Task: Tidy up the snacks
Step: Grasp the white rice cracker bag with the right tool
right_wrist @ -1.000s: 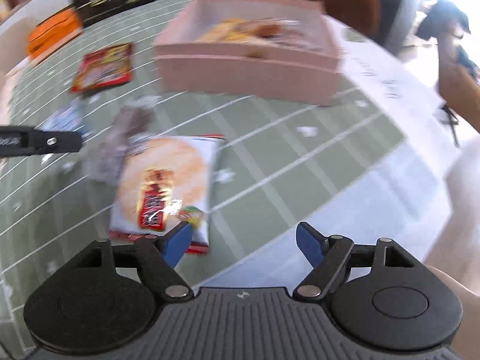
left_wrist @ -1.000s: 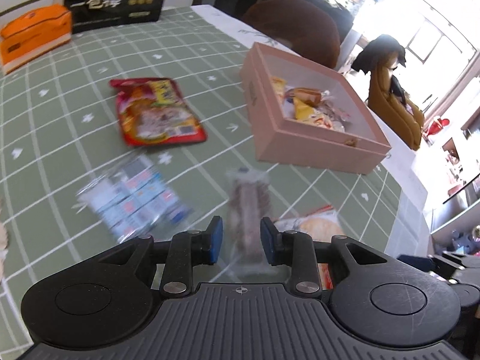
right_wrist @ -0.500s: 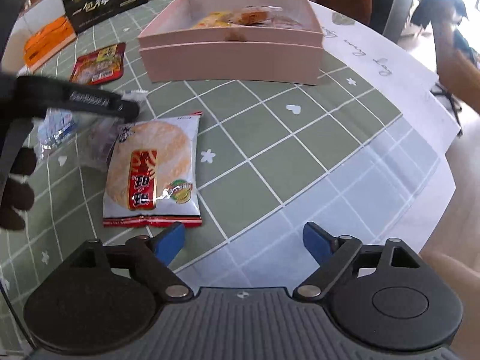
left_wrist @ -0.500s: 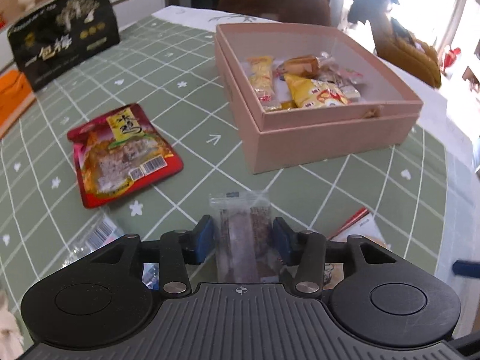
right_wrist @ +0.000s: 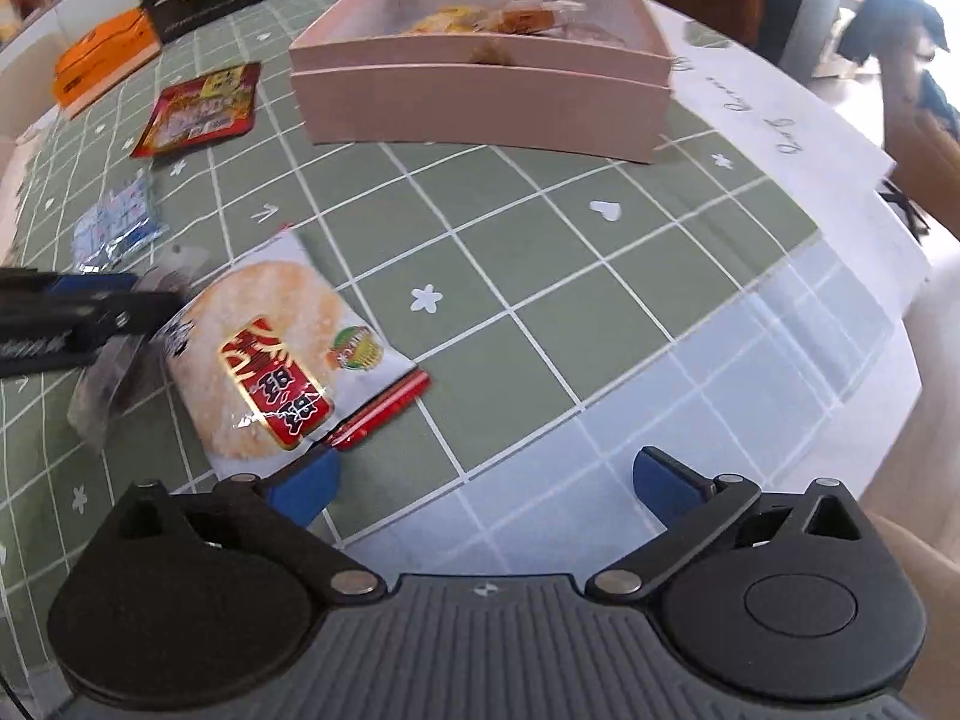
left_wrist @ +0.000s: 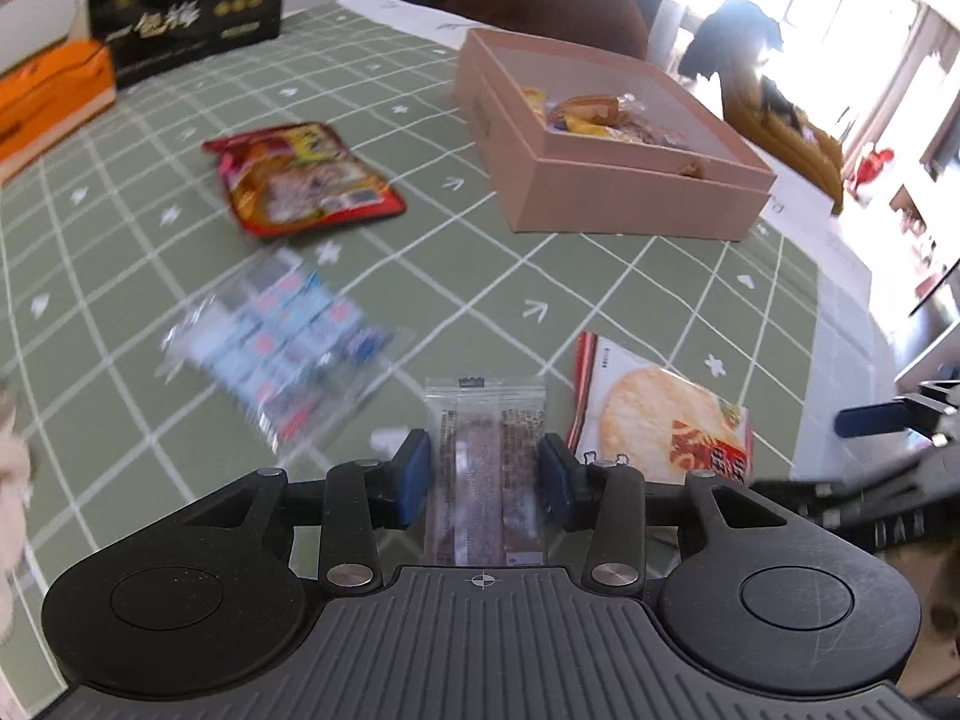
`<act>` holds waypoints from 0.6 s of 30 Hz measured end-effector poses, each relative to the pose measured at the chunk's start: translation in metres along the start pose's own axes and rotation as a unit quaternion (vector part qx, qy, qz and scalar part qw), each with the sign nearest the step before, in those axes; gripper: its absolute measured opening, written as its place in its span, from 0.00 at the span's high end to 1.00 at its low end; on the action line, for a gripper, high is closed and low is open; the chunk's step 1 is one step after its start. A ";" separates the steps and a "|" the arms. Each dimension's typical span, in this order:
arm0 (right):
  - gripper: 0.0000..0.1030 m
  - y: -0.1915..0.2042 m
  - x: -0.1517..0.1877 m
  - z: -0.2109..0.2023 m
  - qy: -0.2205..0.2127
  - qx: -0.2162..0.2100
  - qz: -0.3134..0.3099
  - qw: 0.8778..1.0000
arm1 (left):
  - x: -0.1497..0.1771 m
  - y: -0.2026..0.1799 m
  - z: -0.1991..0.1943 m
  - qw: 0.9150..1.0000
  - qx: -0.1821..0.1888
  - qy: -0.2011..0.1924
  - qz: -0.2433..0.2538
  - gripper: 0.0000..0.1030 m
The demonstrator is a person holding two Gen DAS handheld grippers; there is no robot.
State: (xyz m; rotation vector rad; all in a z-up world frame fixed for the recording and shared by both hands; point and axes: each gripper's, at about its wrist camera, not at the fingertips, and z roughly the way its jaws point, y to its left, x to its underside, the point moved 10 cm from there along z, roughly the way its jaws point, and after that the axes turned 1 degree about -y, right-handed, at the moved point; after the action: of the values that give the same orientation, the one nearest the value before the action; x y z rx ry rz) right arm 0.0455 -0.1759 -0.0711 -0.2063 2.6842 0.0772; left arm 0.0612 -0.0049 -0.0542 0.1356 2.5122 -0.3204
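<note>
Between the blue pads of the left gripper [left_wrist: 485, 474] sits a clear-wrapped brown snack bar [left_wrist: 487, 468], pinched across its width, so the jaws are closed on it and the step in hand looks like the carry of this one packet toward the pink box [left_wrist: 606, 180]. The bar's long axis runs straight forward along the fingers, its sealed top edge pointing away from the camera and roughly toward the near wall of the box, which stands well apart across the green checked tablecloth [left_wrist: 420, 276]. Whether the bar is lifted or only just off the cloth I cannot tell for sure. The box already holds several wrapped snacks in its far part, with bare floor nearer this side. The next move, as I judge it, calls for raising the bar above the box's rim, travelling forward and to the right, and letting go over the bare part; keeping the packet level matters, since the grip is only on thin wrapper edges and it could slip or swing. The right gripper [right_wrist: 485, 483] hangs with its jaws wide apart and nothing between them, just beside the rice cracker packet [right_wrist: 270, 360], which lies flat with its long axis slanting from near-right to far-left. A red pouch [left_wrist: 303, 180] and a blue-and-white candy bag [left_wrist: 282, 348] lie loose on the cloth.
</note>
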 end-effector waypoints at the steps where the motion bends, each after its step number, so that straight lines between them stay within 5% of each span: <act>1: 0.03 -0.002 -0.002 -0.001 0.009 -0.004 0.006 1.000 | 0.002 0.002 -0.002 1.000 0.005 -0.001 -0.010 0.54; 2: 0.10 -0.003 -0.004 -0.005 0.011 -0.009 0.014 1.000 | 0.003 0.005 -0.005 1.000 0.010 -0.002 -0.020 0.53; 7: 0.11 0.029 -0.016 -0.026 -0.016 -0.060 -0.030 0.998 | 0.002 0.017 -0.008 0.997 0.028 -0.006 -0.066 0.53; 12: 0.10 0.075 -0.022 -0.007 -0.020 -0.034 -0.108 0.993 | 0.002 0.021 -0.009 0.996 0.034 -0.005 -0.080 0.53; 18: 0.10 0.063 -0.053 0.011 -0.029 0.005 -0.058 0.998 | 0.004 0.013 -0.009 0.999 0.016 -0.002 -0.048 0.56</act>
State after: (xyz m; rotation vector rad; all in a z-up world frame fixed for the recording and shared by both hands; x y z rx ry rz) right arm 0.0874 -0.1052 -0.0561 -0.3510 2.6092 0.0321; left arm 0.0551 0.0097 -0.0524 0.0277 2.5143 -0.4000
